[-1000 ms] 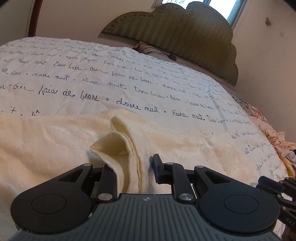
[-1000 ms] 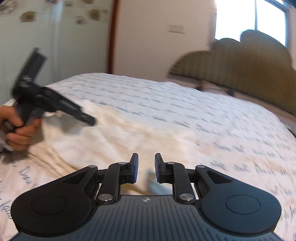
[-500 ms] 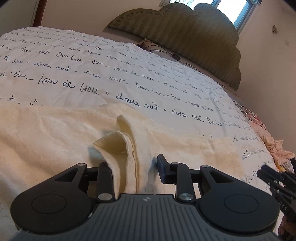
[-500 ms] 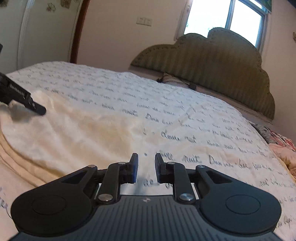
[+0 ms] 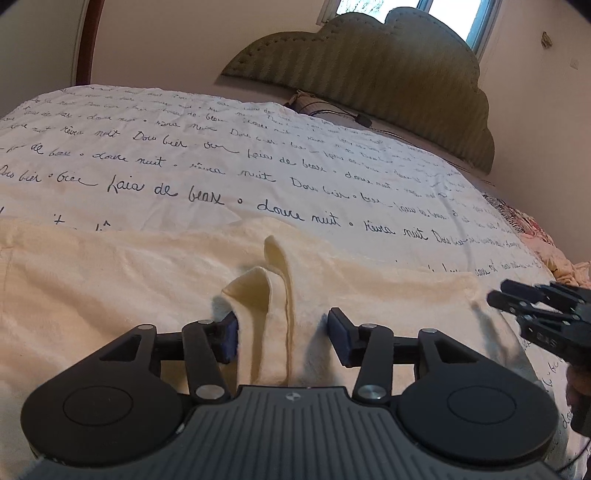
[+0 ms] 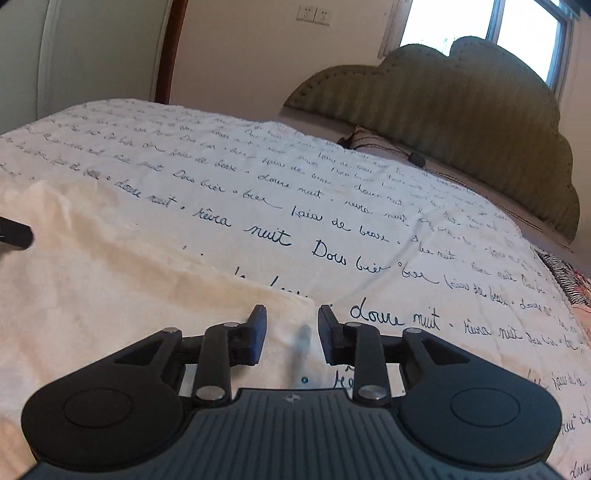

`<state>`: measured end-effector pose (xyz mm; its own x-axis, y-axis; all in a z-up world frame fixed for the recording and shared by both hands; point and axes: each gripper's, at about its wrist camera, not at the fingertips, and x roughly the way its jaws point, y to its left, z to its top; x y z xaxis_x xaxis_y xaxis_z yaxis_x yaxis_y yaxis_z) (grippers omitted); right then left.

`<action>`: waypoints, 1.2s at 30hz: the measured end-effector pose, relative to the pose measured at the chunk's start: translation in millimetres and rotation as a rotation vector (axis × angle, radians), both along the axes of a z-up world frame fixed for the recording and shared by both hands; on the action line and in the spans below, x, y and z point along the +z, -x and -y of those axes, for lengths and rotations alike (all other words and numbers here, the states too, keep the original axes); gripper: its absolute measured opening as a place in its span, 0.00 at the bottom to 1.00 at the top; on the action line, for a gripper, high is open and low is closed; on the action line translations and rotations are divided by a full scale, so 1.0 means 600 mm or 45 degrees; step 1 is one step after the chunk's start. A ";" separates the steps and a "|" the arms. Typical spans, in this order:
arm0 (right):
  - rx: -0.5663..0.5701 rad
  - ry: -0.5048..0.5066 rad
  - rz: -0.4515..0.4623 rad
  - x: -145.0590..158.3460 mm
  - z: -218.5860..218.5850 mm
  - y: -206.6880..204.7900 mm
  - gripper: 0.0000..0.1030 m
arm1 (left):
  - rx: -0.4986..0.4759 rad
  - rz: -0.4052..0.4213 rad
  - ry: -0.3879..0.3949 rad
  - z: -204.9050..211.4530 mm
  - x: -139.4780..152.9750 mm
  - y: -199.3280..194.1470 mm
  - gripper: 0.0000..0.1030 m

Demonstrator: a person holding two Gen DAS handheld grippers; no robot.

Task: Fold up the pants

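A pair of cream-coloured pants (image 5: 122, 280) lies spread flat on a bed (image 5: 258, 155), over a white bedspread printed with lines of dark handwritten script. In the left wrist view the fabric fills the lower half of the frame, from 9 o'clock across to 3 o'clock.

The left hand-held gripper (image 5: 282, 334) sits low over the pants with its jaws spread apart. A raised fold of the cream cloth (image 5: 269, 295) stands up between the two fingers; its left side looks to be touching the left finger, though the contact is hard to confirm from this angle. The right finger stands clear of the fold.

At 3 o'clock in the same view, the right hand-held gripper (image 5: 517, 306) reaches in at the pants' right edge.

In the right wrist view, the right hand-held gripper (image 6: 291, 328) is also open, its jaws apart and empty. A corner of the pants (image 6: 291, 299) lies just ahead of the gap, with printed bedspread beyond it. A dark tip of the left hand-held gripper (image 6: 14, 236) shows at 9 o'clock.

A padded green headboard (image 5: 388, 66) rises at 12 o'clock, below a bright window (image 6: 480, 22).
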<state>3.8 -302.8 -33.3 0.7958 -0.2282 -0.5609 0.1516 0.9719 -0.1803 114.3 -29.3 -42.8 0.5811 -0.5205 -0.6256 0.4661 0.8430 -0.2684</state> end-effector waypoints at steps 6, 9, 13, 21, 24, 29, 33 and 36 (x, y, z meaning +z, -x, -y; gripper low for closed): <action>0.353 -0.160 -0.141 -0.020 -0.055 0.101 0.29 | 0.089 0.062 -0.050 -0.022 0.011 -0.004 0.61; 0.333 -0.146 -0.135 -0.018 -0.057 0.136 0.29 | 0.158 0.102 -0.064 -0.040 0.026 0.002 0.61; 0.236 -0.129 0.013 0.021 -0.058 0.146 0.30 | 0.243 0.133 -0.027 -0.054 0.053 0.012 0.62; 0.288 -0.177 -0.100 -0.029 -0.087 0.122 0.29 | 0.119 0.210 -0.206 -0.012 0.053 0.045 0.67; 0.241 -0.098 -0.013 -0.003 -0.113 0.131 0.30 | 0.184 0.209 -0.245 -0.019 0.050 0.047 0.67; 0.514 -0.044 0.176 0.021 -0.220 0.124 0.30 | 0.178 0.101 -0.163 -0.040 0.054 0.044 0.67; 0.680 0.088 0.153 0.002 -0.305 0.096 0.30 | 0.227 0.094 -0.211 -0.055 0.053 0.044 0.67; 0.726 0.131 0.117 -0.010 -0.330 0.083 0.29 | 0.235 0.046 -0.169 -0.070 0.052 0.040 0.67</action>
